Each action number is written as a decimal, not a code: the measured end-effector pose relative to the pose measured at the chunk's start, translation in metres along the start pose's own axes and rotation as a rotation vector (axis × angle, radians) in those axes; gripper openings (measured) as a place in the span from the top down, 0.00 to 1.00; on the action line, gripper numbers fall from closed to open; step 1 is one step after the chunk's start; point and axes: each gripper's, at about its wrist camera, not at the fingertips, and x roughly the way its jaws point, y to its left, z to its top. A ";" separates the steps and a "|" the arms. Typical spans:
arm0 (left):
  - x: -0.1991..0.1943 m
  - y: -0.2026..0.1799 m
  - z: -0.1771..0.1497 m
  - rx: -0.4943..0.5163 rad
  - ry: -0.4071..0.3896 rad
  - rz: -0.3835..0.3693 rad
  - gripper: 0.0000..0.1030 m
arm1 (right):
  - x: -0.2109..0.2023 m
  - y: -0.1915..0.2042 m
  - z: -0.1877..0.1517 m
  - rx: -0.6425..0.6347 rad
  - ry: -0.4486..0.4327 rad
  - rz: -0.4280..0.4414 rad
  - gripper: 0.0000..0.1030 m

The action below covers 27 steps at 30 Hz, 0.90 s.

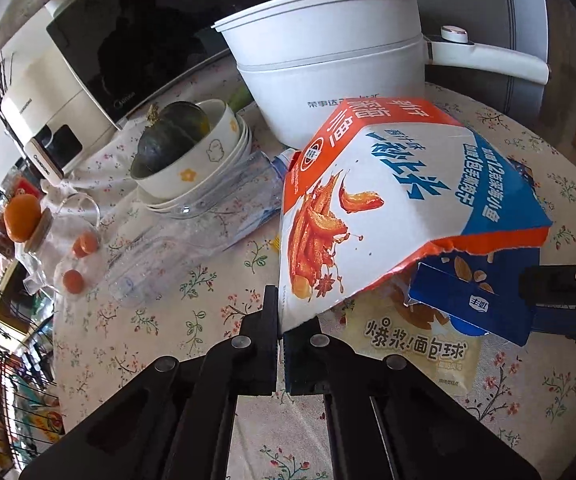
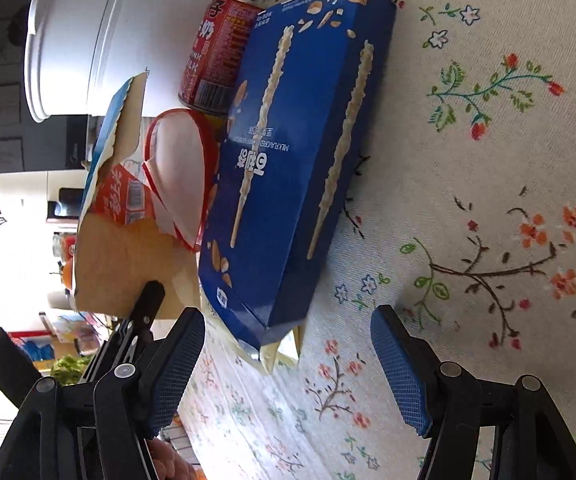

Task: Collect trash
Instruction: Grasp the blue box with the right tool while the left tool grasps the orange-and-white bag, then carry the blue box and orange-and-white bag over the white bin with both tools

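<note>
My left gripper (image 1: 280, 316) is shut on the lower edge of a torn orange, white and blue snack carton (image 1: 388, 208), which tilts up off the floral tablecloth (image 1: 160, 344). Partly under the carton lie a blue biscuit-stick box (image 1: 472, 300) and a cream snack bag (image 1: 420, 352). In the right wrist view my right gripper (image 2: 286, 314) stands open just short of the near end of the blue box (image 2: 300, 152), its pads apart from it. The torn carton (image 2: 128, 208) rises to the left there, with the left gripper's fingers (image 2: 148, 296) clamped on it.
A red drink can (image 2: 220, 52) and a white pot (image 2: 100, 28) stand behind the blue box. A crushed clear bottle (image 1: 192, 240) lies left of the carton. Stacked bowls holding a green squash (image 1: 192, 152), a microwave (image 1: 128, 40) and small oranges (image 1: 84, 244) sit further left.
</note>
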 end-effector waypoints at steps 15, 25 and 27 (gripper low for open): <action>-0.029 0.013 -0.022 0.021 -0.015 0.043 1.00 | -0.004 0.013 0.005 0.009 -0.130 0.005 0.68; -0.051 0.018 -0.036 0.014 -0.021 0.034 1.00 | -0.021 0.047 -0.017 -0.165 -0.092 -0.079 0.74; -0.055 0.018 -0.038 0.019 -0.024 0.041 1.00 | -0.022 0.051 -0.024 -0.189 -0.090 -0.093 0.74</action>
